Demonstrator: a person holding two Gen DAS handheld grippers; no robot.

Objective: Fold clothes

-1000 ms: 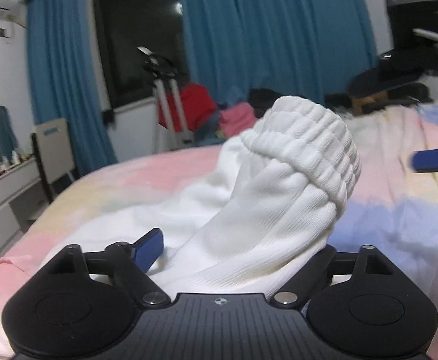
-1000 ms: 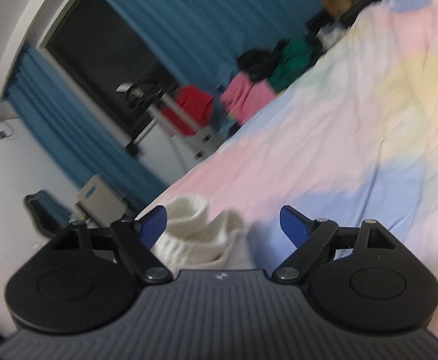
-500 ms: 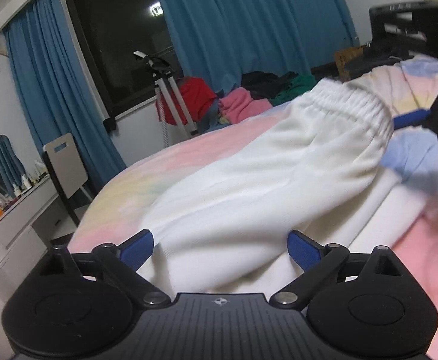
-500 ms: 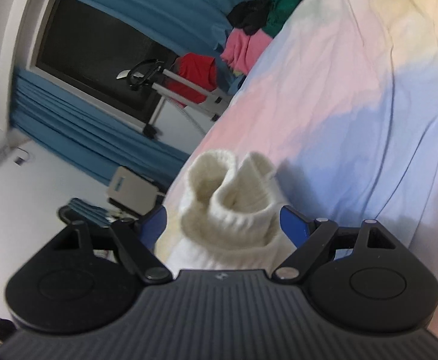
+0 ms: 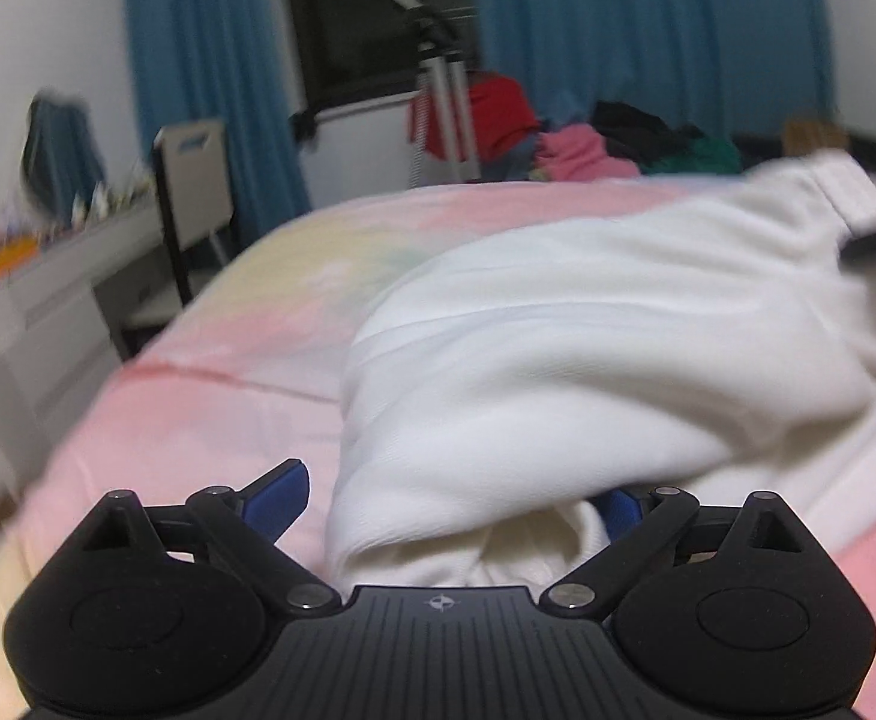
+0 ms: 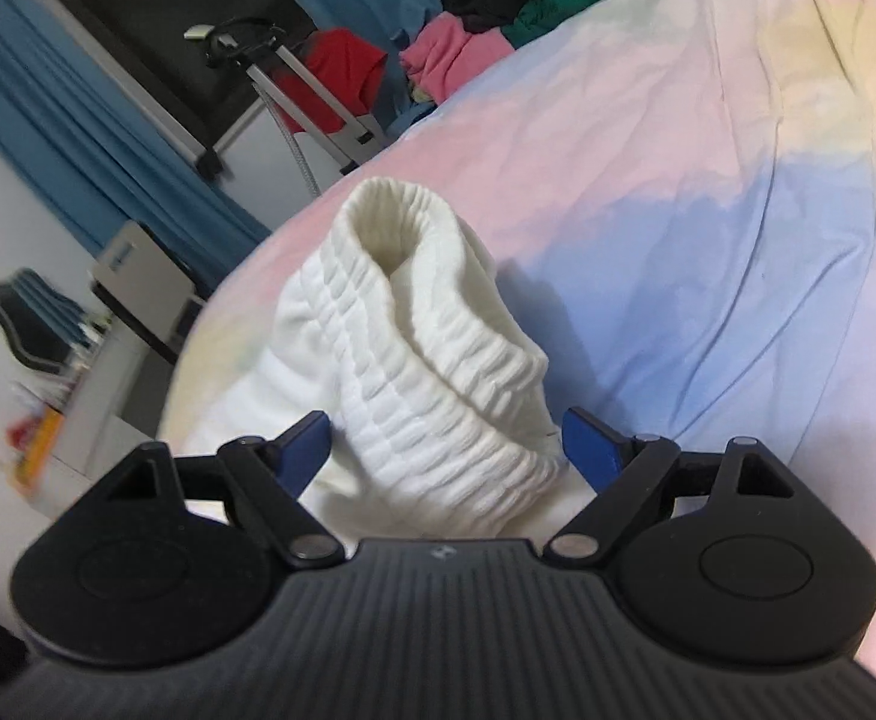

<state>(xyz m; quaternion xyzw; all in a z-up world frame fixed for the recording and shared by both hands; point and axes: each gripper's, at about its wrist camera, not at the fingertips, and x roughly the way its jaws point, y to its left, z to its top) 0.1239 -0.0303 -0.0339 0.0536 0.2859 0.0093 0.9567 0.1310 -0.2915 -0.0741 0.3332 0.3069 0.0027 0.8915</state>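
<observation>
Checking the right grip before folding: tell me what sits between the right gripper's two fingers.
The right wrist view shows the ribbed waistband of the white garment bunched between the right gripper's blue fingers.

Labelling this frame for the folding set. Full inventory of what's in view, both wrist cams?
garment: 1, white, bunched on the bed, ribbed waistband standing up
bed sheet: 1, pastel pink, blue and yellow, under the garment
clothes pile: 1, pink, green, black and red, past the bed's far edge
curtains: 2, blue, either side of a dark window
stand: 1, silver, by the window
chair: 1, dark frame with pale back, at a desk
desk: 1, white, left of the bed, cluttered
left hand-held gripper: 1, black with blue pads, open, white cloth between them
right hand-held gripper: 1, same, open around the waistband
</observation>
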